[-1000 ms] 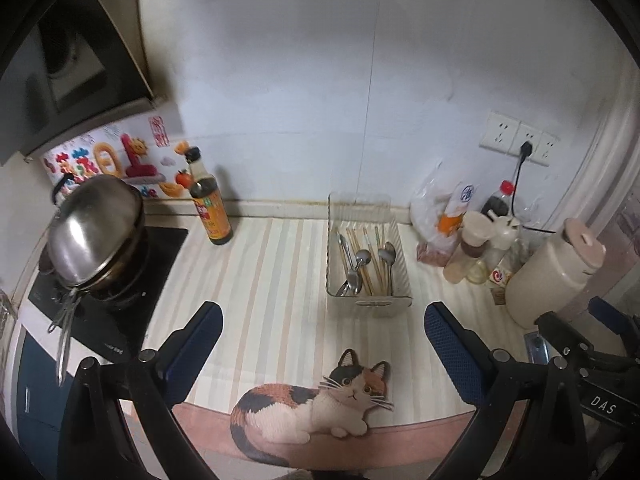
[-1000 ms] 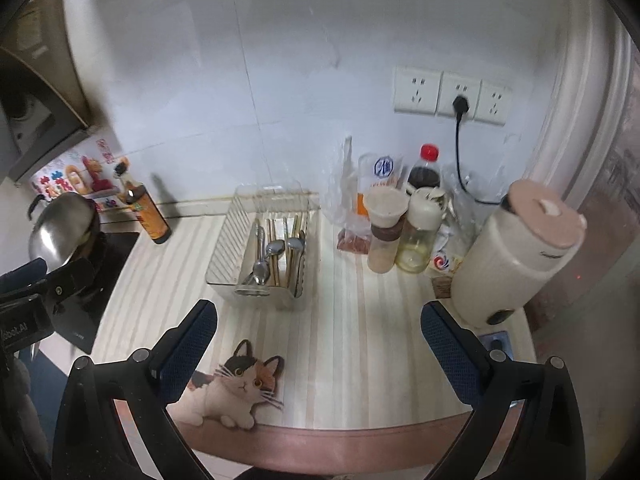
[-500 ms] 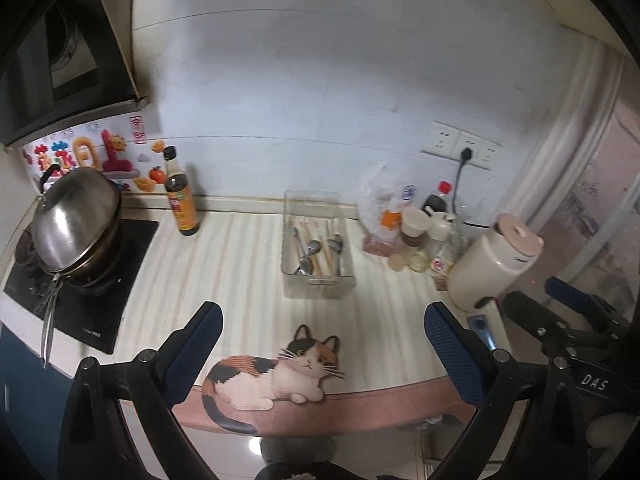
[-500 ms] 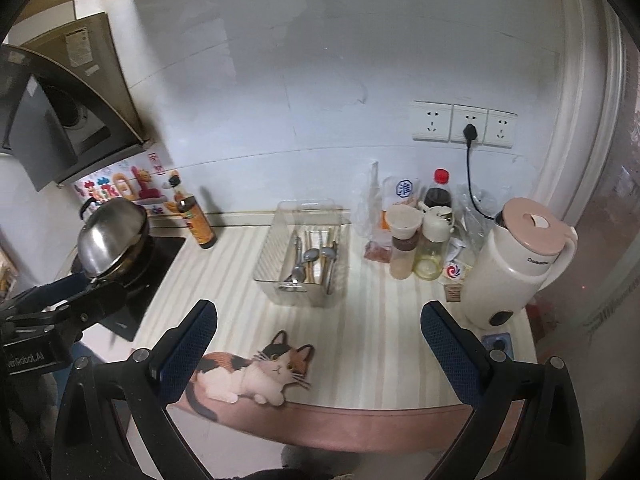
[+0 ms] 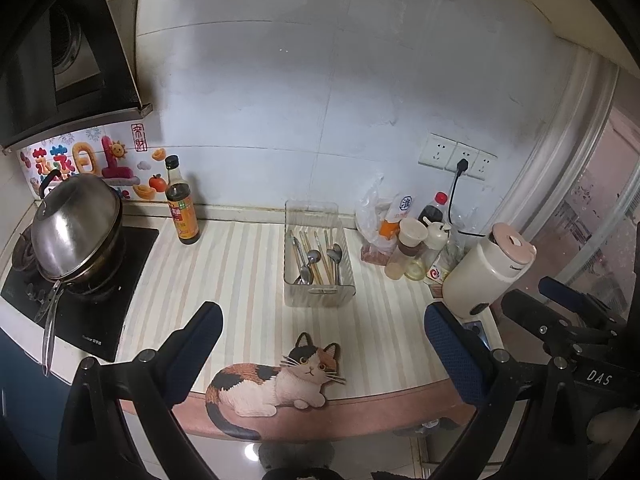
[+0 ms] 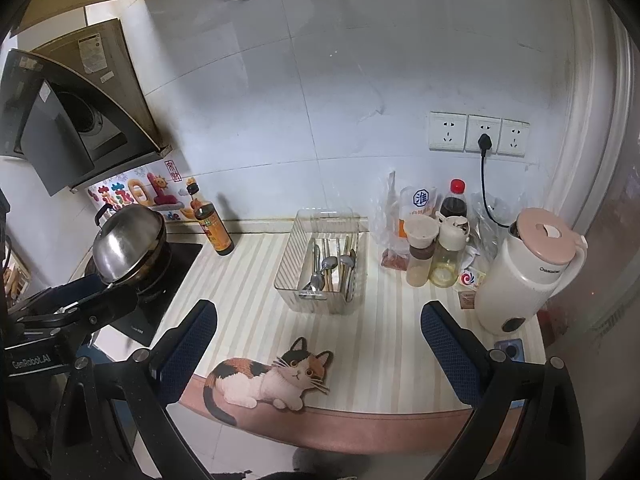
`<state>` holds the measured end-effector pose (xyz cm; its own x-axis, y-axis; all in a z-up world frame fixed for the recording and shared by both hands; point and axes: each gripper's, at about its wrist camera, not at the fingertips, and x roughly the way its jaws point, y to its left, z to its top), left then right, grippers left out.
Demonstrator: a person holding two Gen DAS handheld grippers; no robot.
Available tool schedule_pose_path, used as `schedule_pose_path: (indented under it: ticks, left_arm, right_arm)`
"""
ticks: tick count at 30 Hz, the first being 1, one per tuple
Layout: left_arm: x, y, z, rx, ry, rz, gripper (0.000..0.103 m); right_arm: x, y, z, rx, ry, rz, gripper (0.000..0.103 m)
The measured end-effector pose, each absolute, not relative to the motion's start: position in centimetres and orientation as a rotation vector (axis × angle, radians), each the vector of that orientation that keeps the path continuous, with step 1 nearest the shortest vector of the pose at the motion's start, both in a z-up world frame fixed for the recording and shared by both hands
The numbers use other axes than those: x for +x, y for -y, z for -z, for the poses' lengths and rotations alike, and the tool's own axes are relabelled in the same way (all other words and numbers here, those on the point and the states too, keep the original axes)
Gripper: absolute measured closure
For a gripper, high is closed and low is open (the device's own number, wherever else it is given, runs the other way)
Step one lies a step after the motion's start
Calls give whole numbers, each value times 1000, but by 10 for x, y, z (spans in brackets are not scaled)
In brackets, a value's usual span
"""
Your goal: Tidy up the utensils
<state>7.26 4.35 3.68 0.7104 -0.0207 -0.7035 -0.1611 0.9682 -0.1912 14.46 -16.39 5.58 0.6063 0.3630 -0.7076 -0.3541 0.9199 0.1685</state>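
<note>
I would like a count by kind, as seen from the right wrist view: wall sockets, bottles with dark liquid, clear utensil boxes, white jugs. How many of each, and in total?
Wall sockets: 3
Bottles with dark liquid: 2
Clear utensil box: 1
White jug: 1
Total: 7

Bare striped worktop (image 5: 240,276) lies open left of the clear utensil bin (image 5: 319,294); bottles (image 5: 416,248) and a kettle (image 5: 484,276) crowd its right.
</note>
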Motion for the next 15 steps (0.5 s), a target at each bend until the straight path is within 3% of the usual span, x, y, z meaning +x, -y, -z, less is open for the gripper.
schedule_pose_path:
  ticks: [15]
  left_arm:
    - [74,-45,-29,-230,-806,-124,0]
  right_arm:
    - [150,162,-46,13,-844,-422,0]
